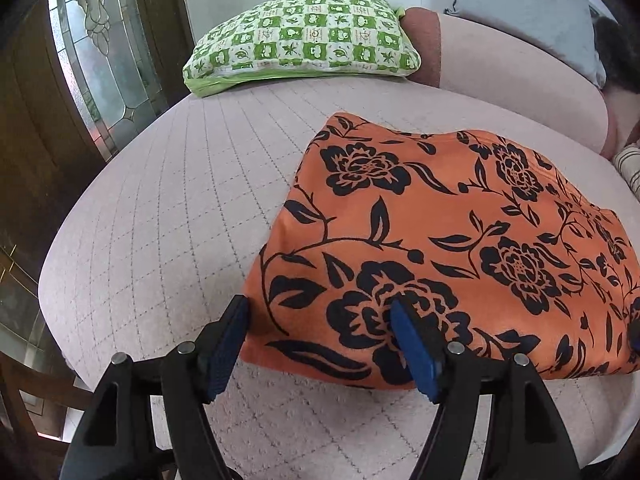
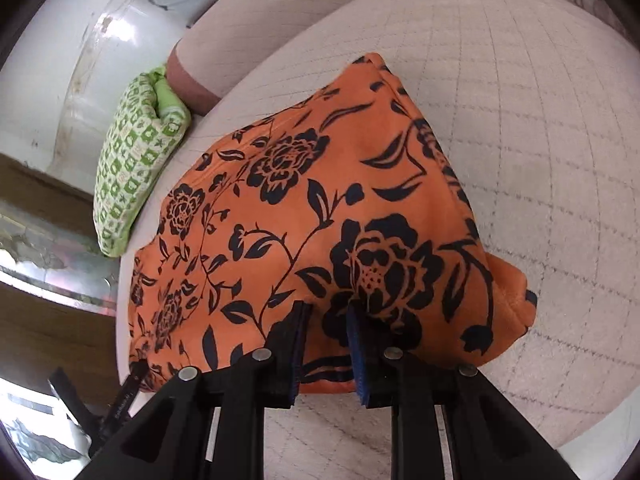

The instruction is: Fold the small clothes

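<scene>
An orange garment with black flowers (image 1: 440, 232) lies folded on the pale quilted bed (image 1: 168, 208). My left gripper (image 1: 320, 312) is open, its blue-padded fingers (image 1: 412, 348) straddling the garment's near left corner, one finger off its left edge and one on top of the cloth. In the right wrist view the same garment (image 2: 300, 208) fills the middle. My right gripper (image 2: 330, 312) stands partly open at the garment's near edge, with cloth between the pads; I cannot tell whether it pinches it. The left gripper's tip (image 2: 138, 368) shows at the garment's left corner.
A green and white checked pillow (image 1: 304, 36) lies at the far side of the bed, also in the right wrist view (image 2: 136, 160). A pink bolster (image 1: 520, 72) and a grey pillow (image 1: 528, 8) sit behind. A wooden door with glass (image 1: 100, 80) stands left, past the bed's edge.
</scene>
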